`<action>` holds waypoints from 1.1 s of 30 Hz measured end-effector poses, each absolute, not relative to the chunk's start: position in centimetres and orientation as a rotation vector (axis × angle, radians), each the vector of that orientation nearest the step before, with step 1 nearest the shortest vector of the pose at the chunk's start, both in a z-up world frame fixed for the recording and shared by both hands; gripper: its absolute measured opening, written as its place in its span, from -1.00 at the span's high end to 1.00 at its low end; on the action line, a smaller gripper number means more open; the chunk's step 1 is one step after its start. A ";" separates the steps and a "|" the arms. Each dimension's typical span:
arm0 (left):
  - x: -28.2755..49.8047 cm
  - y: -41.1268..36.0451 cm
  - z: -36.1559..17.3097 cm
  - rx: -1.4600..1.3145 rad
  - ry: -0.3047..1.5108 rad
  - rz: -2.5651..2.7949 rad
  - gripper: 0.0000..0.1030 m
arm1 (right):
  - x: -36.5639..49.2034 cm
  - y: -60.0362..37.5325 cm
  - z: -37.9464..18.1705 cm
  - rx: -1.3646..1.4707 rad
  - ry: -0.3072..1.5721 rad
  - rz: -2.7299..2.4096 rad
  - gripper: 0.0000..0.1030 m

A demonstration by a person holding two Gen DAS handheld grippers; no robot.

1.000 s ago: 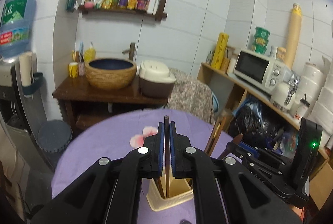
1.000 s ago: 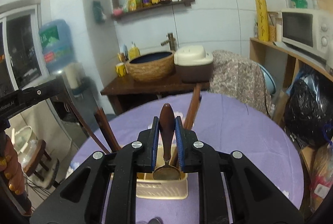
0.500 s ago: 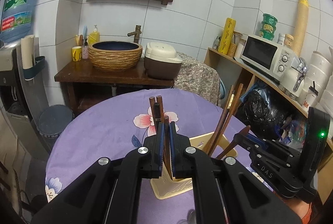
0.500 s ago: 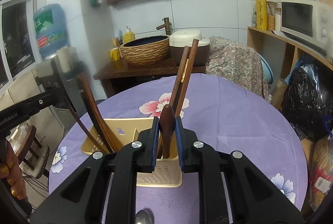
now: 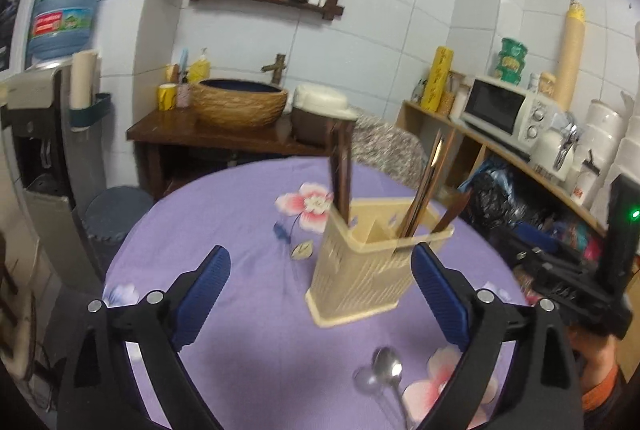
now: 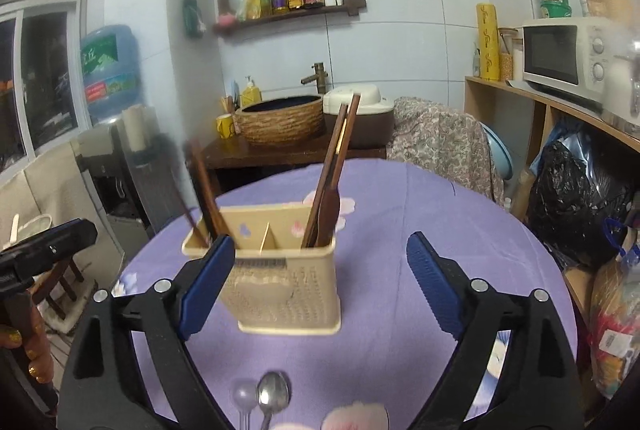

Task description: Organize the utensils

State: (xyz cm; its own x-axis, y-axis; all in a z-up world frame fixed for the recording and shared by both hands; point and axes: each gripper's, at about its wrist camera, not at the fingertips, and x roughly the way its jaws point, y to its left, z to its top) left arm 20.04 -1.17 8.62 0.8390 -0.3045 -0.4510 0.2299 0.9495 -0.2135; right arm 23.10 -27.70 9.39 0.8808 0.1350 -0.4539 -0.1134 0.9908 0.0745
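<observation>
A beige utensil holder (image 5: pixel 360 270) (image 6: pixel 288 282) stands on the purple flowered tablecloth (image 5: pixel 240 238). Dark chopsticks (image 5: pixel 340 170) (image 6: pixel 206 194) stand in one compartment. Another pair (image 5: pixel 426 186) (image 6: pixel 338 158) and a wooden-handled spoon (image 6: pixel 330 208) lean in the other. Two metal spoons (image 5: pixel 384 370) (image 6: pixel 268 396) lie on the cloth in front of the holder. My left gripper (image 5: pixel 319 260) is opening wide, with nothing pressed between its pads. My right gripper (image 6: pixel 320 246) is also opening, its blue pads apart from the holder's sides.
Behind the round table stands a wooden counter with a woven basin (image 5: pixel 240 106) and a rice cooker (image 6: pixel 360 102). A shelf with a microwave (image 5: pixel 504 110) and a black bag (image 6: pixel 576 198) line the right side. A water dispenser (image 5: pixel 60 18) stands at the left.
Both grippers went from shut to wide open. The left let go of a chopstick and the right of the wooden-handled spoon, and both drew back from the holder.
</observation>
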 end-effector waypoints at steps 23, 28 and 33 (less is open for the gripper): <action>14.3 3.0 -3.7 -0.087 0.732 -0.066 -0.79 | 17.6 -24.3 -4.1 -0.004 0.829 0.153 -0.17; 14.1 2.1 -4.0 -0.072 0.742 -0.086 -0.79 | 18.4 -22.6 -5.3 -0.036 0.880 0.183 0.19; 13.9 1.4 -4.0 -0.064 0.741 -0.103 -0.79 | 18.9 -21.6 -6.3 -0.050 0.914 0.173 0.39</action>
